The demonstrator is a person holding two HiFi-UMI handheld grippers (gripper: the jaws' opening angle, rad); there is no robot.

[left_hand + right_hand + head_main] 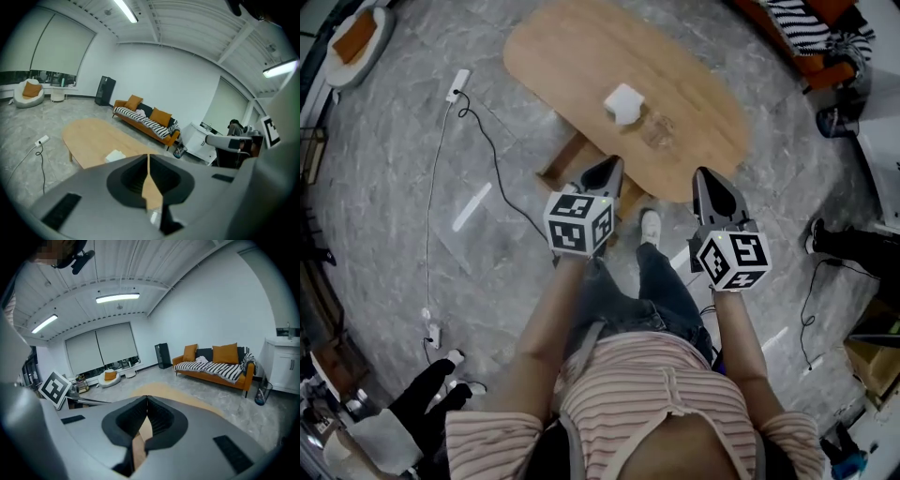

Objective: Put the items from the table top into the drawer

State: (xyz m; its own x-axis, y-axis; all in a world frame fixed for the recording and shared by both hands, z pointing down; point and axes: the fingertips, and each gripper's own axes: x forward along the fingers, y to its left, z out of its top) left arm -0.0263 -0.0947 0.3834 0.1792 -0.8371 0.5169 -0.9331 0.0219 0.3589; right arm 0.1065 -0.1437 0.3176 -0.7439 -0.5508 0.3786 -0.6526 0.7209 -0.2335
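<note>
Right now I hold my left gripper [606,173] and right gripper [712,187] clenched on nothing over the near edge of the wooden table [553,47], where a white box [624,101] and a clear glass [658,131] sit side by side near the middle.

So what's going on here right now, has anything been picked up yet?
Not yet. A person stands at the near edge of the oval wooden table, holding a gripper in each hand. The left gripper and the right gripper both hover at the table's edge, fingers closed together with nothing between them. The small white block and the clear glass item beside it sit untouched on the table top. No open drawer shows in any view.
</note>
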